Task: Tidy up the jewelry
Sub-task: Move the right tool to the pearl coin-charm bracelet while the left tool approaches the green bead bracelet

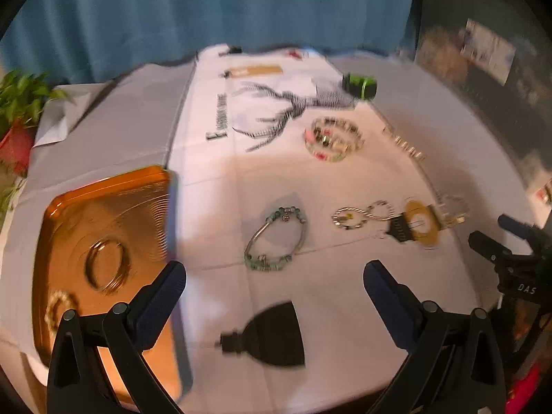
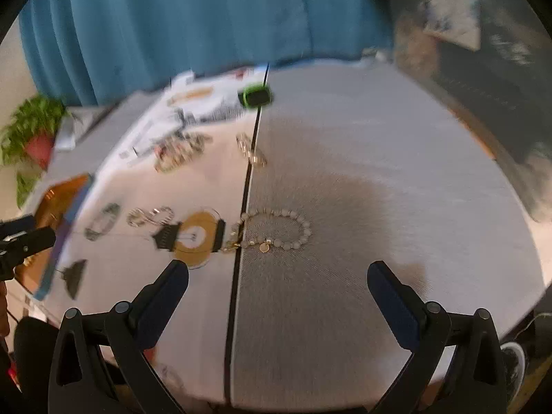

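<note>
The right gripper hangs with its jaws spread wide and empty above a pale beaded bracelet lying in a loop on the grey cloth, just beside a white printed sheet. Light, limp and likely to slide, the strand of round cream beads with a gold disc charm looks best pinched across a single run of beads. The left gripper, also spread wide and empty, hovers near a teal-beaded bangle beside a gold tray that already holds two pieces.
</note>
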A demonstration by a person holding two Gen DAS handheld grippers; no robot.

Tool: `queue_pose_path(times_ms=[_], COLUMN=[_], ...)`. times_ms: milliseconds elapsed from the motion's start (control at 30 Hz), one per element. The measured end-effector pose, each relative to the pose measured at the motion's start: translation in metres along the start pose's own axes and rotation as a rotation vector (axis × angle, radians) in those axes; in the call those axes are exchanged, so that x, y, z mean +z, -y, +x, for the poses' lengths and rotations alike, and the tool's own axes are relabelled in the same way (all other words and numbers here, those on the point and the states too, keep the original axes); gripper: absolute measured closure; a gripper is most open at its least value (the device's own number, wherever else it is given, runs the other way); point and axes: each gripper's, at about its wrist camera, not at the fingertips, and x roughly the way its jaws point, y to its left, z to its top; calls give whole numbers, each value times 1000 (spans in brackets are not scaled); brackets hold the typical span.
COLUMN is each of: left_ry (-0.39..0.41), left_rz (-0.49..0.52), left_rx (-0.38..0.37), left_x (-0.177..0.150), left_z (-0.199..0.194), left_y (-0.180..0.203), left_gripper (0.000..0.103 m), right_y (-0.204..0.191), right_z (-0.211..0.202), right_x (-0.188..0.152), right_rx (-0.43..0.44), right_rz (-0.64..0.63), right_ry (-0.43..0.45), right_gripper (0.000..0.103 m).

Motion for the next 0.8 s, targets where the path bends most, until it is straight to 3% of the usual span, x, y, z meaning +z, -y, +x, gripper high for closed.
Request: queue_pose_path(times_ms=[100,167,200,267,567,600,633,667,700,767,800], left_ry=[-68,-120,-87,-69,-58,-59,-42,-24,-39,-57,-49], left_rz=[15,19,-13,-48,-18,-15,-5,21,51,53,54], left_rx=[34,39,1,3,-12,-18,-24,-41,-73,-104,-112], left_x=[5,6,6,5,9,10,13,16,17,18,18], left_z=[36,56,57,60,65,64,61,56,53,49,46], left_y=[1,1,-4,-8,-7,-7,-5,-1,3,5,5], left_gripper=[1,0,0,0,1,5,30,77,101,101,101], right_y=[-5,-11,-11,-10,-11,-11,-12,-12,-14,-21,-21], right_z=[29,39,41,46,54,52,51,50,46,40,39], right_x=[3,2,2,4,11,10,10,11,10,11,11], right_rx=[-31,-94,-73,-79,-85,-85,-87,-84,-77,-55,-55], right_rz=[-35,-90,-90,-85,-83,-84,-85,-84,-91,-126,-122], right_ry=[-51,-15,6,13,37,37,37,37,48,58,51], right_gripper=[0,0,0,0,0,0,1,9,44,96,97])
